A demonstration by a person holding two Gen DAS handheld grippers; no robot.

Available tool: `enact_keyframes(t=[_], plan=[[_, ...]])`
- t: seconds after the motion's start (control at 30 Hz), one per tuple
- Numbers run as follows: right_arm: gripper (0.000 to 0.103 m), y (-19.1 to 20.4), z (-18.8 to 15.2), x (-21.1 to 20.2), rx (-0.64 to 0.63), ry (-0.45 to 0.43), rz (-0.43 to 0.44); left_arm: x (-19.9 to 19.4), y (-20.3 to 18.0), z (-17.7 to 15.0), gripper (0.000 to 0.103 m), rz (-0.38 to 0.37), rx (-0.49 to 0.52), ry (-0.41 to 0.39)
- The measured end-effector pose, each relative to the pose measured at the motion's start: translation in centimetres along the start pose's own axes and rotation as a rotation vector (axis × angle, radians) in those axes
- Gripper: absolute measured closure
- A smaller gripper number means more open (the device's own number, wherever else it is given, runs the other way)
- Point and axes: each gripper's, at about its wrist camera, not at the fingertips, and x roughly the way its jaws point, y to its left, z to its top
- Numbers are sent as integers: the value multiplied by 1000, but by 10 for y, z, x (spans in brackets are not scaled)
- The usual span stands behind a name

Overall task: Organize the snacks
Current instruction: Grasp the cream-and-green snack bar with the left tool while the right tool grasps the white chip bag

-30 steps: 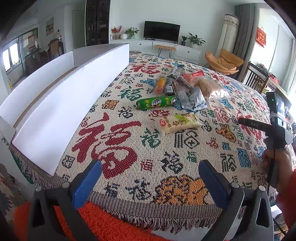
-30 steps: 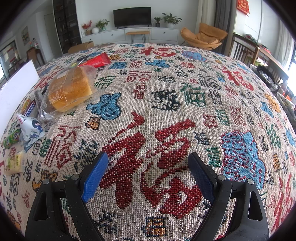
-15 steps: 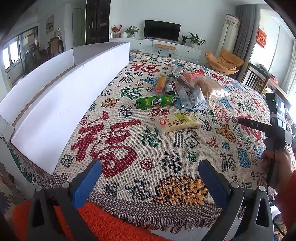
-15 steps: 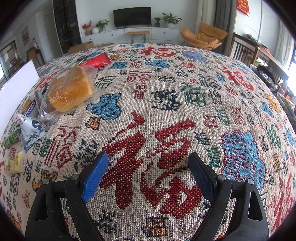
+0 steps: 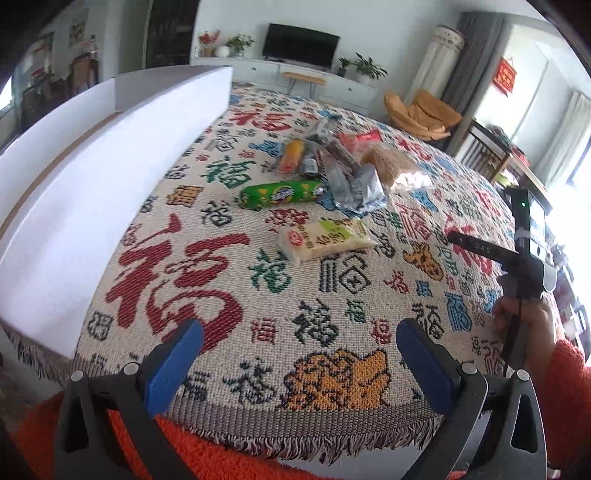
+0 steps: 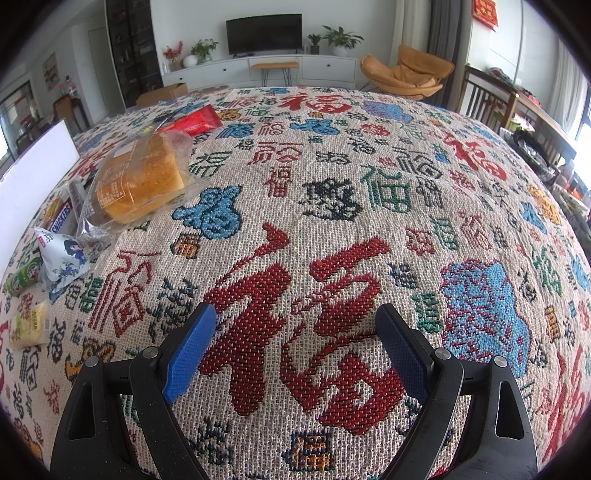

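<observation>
Nothing much has shifted since a second ago: the left gripper (image 5: 299,350) still hovers wide and empty at the near table edge, the right gripper (image 6: 295,343) likewise over bare cloth. Ahead of the left tool lie the yellow packet (image 5: 327,240) and green roll (image 5: 282,194); the white box (image 5: 92,177) stands to its left. Slick wrappers could slide off the pads, I judge. Open cloth surrounds both tools.

home living room, television (image 6: 263,35) on white sideboard (image 6: 258,70), orange lounge chair (image 6: 406,74), potted plants (image 6: 338,37)
</observation>
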Motion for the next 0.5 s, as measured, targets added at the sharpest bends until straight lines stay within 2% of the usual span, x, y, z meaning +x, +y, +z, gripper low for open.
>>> enact_keyframes(t=[0.03,0.17,0.37,0.43,0.5], plan=[[12,0,0,0,0,0,0,7,-6,8,0,3,54,27],[12,0,0,0,0,0,0,38,-32,35,0,110,293,51],[12,0,0,0,0,0,0,84,-59,73,0,51,463,119],[12,0,0,0,0,0,0,102,-61,78,0,52,501,166],[12,-1,0,0,0,0,1,115,-60,78,0,17,504,226]])
